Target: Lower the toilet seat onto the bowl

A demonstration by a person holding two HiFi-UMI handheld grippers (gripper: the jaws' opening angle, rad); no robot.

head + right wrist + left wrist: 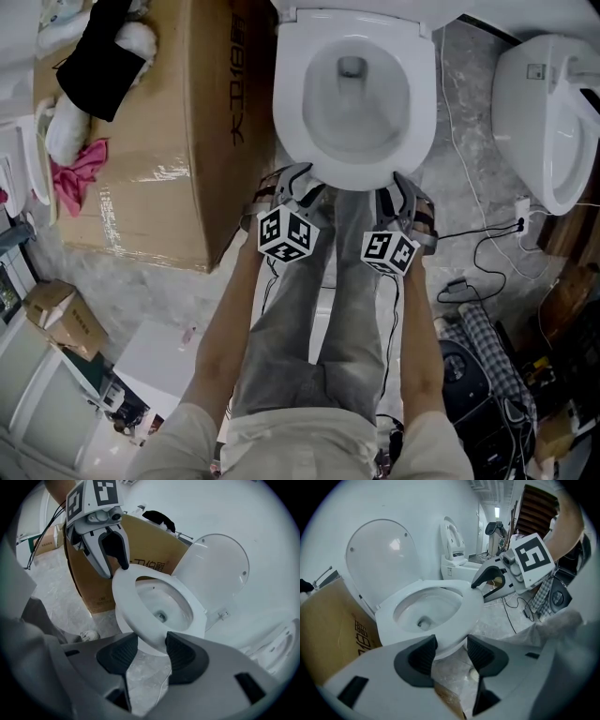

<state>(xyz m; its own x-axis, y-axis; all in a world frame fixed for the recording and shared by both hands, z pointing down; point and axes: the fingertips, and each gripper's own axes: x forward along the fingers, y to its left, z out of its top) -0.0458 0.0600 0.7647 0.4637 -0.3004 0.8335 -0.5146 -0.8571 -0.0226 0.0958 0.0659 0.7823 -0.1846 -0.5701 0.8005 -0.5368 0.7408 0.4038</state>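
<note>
The white toilet seat (292,103) lies flat on the bowl, with the round lid (382,559) standing upright behind it. In the head view both grippers sit at the bowl's front rim. My left gripper (298,184) is at the front left, open, with nothing between its dark pads (417,656). My right gripper (405,193) is at the front right, also open and holding nothing. The seat's front edge (124,597) shows just beyond the right gripper's pads (180,653). Across the bowl each gripper view shows the other gripper, the right gripper (487,581) and the left gripper (112,555).
A large cardboard box (178,141) stands close on the toilet's left, with a pink cloth (84,169) on it. A second toilet (548,122) is at the right, and cables (487,246) run over the floor. The person's legs (328,309) are directly in front of the bowl.
</note>
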